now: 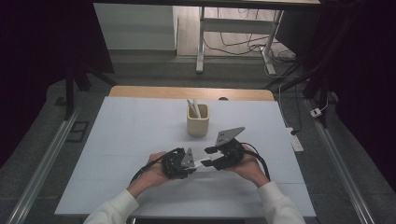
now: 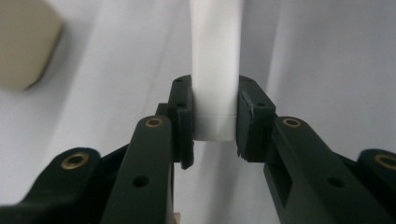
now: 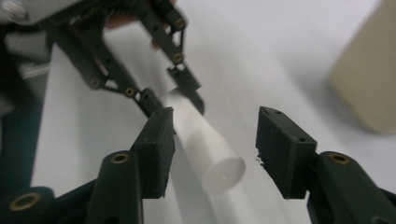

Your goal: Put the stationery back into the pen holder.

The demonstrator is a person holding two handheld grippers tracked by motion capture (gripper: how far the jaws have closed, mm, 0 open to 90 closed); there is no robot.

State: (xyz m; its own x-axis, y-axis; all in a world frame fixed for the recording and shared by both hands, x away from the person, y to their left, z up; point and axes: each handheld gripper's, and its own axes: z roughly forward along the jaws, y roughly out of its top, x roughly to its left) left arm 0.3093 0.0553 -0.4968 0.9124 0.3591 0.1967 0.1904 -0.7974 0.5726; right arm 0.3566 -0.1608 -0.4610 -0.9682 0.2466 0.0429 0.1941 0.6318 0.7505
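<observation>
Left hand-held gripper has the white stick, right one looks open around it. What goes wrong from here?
1. The left hand-held gripper pinches the white stick only near one end; the long free part could pivot or slip when pushed.
2. The right hand-held gripper is open, the stick's round end sitting against one jaw, off-centre. Closing may knock it sideways instead of clamping it.
3. The beige cup, holding other white sticks, stands just behind both grippers. A swing forward could tip it.

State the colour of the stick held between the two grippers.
White. The stick shows best in the right gripper view.
</observation>
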